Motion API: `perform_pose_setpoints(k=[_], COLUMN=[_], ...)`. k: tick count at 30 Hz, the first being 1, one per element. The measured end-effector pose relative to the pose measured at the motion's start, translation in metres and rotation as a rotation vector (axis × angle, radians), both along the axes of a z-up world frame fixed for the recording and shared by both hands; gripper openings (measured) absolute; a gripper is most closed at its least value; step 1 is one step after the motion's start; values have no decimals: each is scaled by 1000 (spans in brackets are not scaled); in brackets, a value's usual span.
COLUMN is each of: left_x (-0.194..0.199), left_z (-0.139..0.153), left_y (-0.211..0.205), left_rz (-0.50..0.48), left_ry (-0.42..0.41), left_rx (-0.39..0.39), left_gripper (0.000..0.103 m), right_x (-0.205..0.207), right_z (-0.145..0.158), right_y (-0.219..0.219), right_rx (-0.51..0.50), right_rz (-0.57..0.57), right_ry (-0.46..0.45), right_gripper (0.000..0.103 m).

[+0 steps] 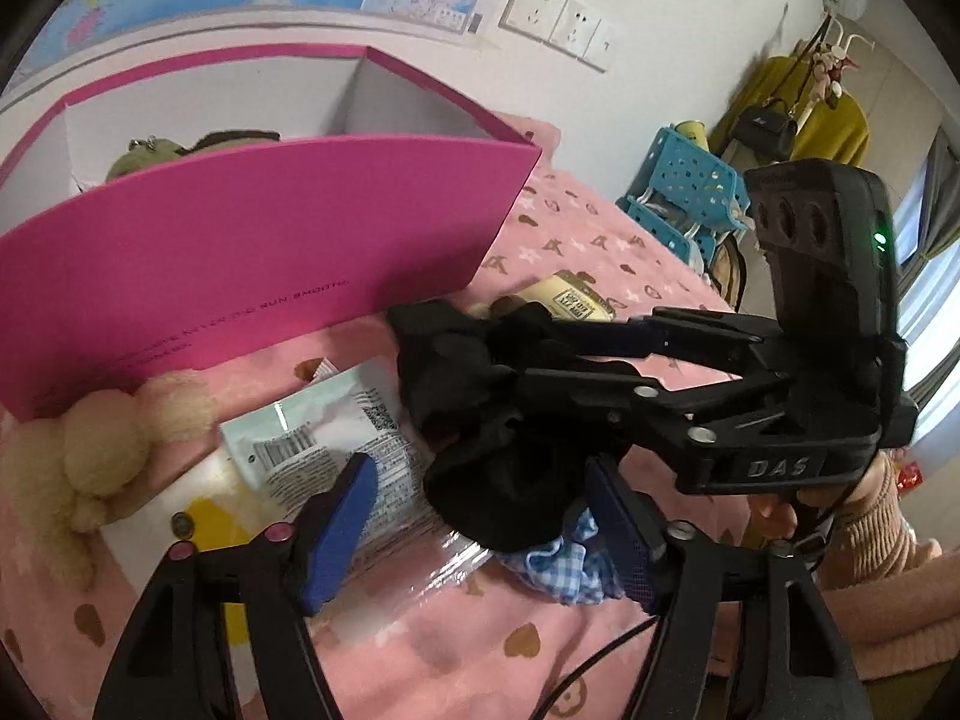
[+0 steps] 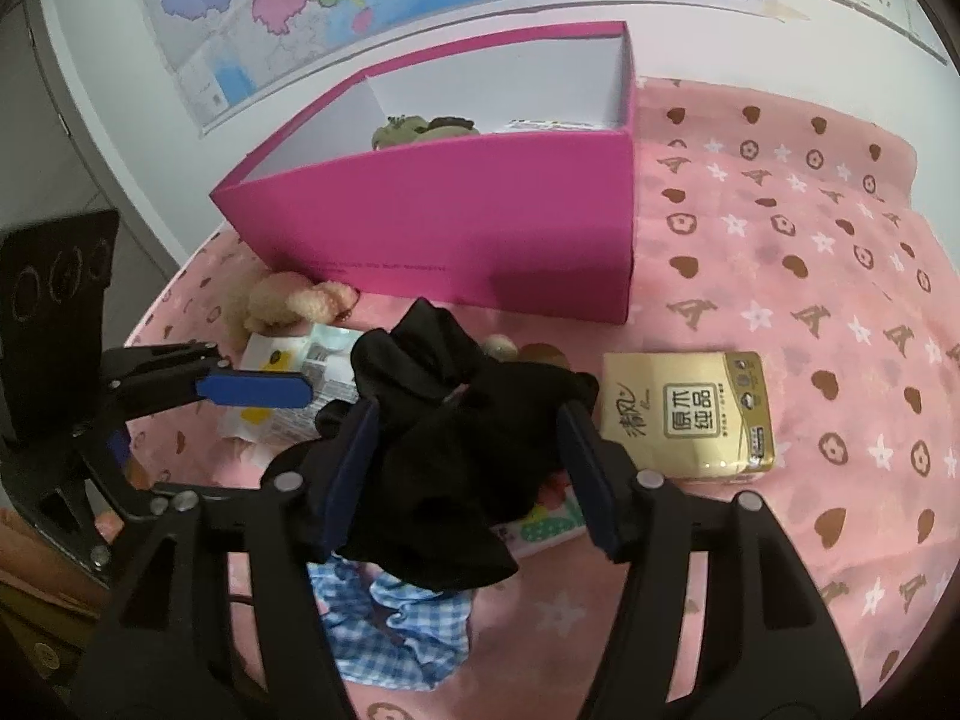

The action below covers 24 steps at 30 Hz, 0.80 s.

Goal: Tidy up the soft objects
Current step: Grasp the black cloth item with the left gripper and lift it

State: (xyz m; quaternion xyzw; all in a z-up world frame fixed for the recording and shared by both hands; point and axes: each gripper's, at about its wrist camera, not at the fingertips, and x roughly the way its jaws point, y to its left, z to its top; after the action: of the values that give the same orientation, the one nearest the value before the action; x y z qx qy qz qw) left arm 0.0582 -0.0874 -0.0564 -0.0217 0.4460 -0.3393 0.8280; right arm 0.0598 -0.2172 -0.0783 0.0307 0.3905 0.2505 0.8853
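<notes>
A black cloth is bunched between the blue pads of my right gripper, which is shut on it; it hangs just above a blue checked cloth on the pink bedspread. In the left wrist view the lower fold of the black cloth sags between the fingers of my left gripper, which stands open around it, with the checked cloth below. A printed plastic packet lies under the left finger. The open pink box stands behind, holding a green plush toy.
A beige plush toy lies against the box's front wall. A yellow tissue pack rests to the right on the bedspread. A blue plastic rack stands beyond the bed. A hand in a pink sleeve holds the right gripper.
</notes>
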Motion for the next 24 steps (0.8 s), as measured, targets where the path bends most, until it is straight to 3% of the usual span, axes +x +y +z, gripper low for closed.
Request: perform_pose_setpoints(k=[1,4,7,9,12,13,17,20,22,24], left_x=[1,4,8,10,12,12,11,9,8,8], left_z=[0,-1,-3,-5,-9,-8,-4,2,8,17], left_y=[0,-3,-4,-4,-2,-2,-4,-6,-4,-2], left_rz=[-1,-14,-16,-20,-33,-39,-44,-39,-28,-23], left_ry=[-3,10,24,43,96,98,74,41,14,-5], left_rx=[-4,-25,-41,-55,-100,-110,-108,-115,-124,-137], left_gripper=[65,54,53,54,64,68,69,64,51,47], right_x=[1,-2,-6,-9,-12,-13,-19,-22,-23,-25], right_z=[-1,-4,0,5,13,17,32,41,46,52], right_y=[1,3,2,-1,-6,-9,-12,-9,-8,-7], right_rx=[-12,-19,-17,0,44,70,133,159,166,182], right_rz=[2,13,17,16,11,11,34,53,60,71], right_ry=[2,-2,-32,-54,-73,-79,-107,-127,-138,-150], right_gripper=[40,32,19,16,14,14,13,13,13,12])
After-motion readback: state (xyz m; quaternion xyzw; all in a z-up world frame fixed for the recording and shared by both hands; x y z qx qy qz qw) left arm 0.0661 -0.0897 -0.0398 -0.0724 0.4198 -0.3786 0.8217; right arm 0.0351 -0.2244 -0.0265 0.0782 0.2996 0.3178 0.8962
